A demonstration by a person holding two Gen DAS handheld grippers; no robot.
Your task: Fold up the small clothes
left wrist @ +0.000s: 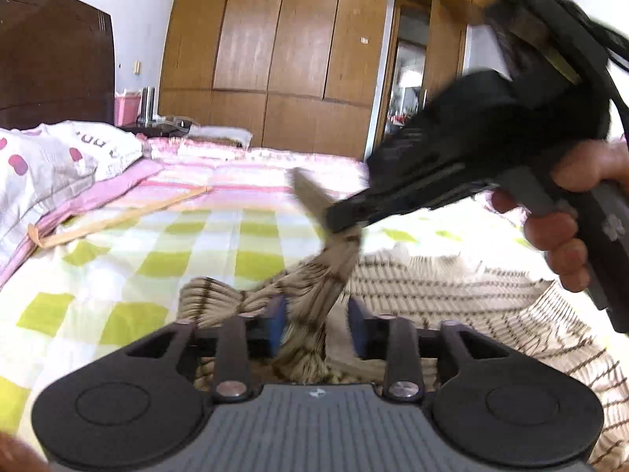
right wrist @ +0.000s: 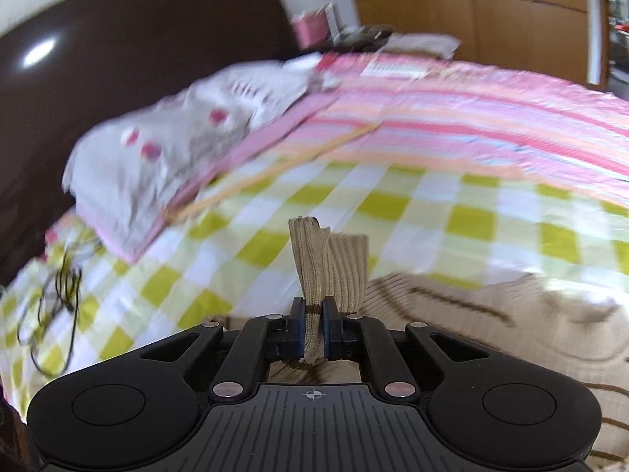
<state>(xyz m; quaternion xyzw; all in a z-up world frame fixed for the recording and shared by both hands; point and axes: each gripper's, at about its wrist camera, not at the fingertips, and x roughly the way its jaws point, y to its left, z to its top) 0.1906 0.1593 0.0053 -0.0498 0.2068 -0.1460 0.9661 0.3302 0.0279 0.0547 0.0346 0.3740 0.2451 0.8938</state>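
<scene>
1. Left wrist view: the left gripper (left wrist: pixel 316 324) points forward over a bed covered by a green-and-white checked sheet (left wrist: pixel 129 259). Its blue-padded fingers (left wrist: pixel 277 324) stand spread, with a bunched fold of a beige striped knit sweater (left wrist: pixel 452 299) hanging between them; whether the pads touch the cloth cannot be told.
2. Same view: the right gripper (left wrist: pixel 334 218) reaches in from the upper right, angled downward, held in the person's right hand (left wrist: pixel 566 216) with fingers wrapped around the handle. Its tips pinch the sweater's ribbed edge and hold it above the rest, which lies on the sheet at lower right.
3. Same view: a wooden wardrobe (left wrist: pixel 295 39) stands behind, and a spotted pillow (left wrist: pixel 47 157) lies at left.
4. Right wrist view: the right gripper (right wrist: pixel 313 332) has its pads pressed together on the ribbed sweater cuff (right wrist: pixel 328 267), which stands upright above them. The sweater body (right wrist: pixel 491 314) spreads at right on the checked sheet (right wrist: pixel 393 204).
</scene>
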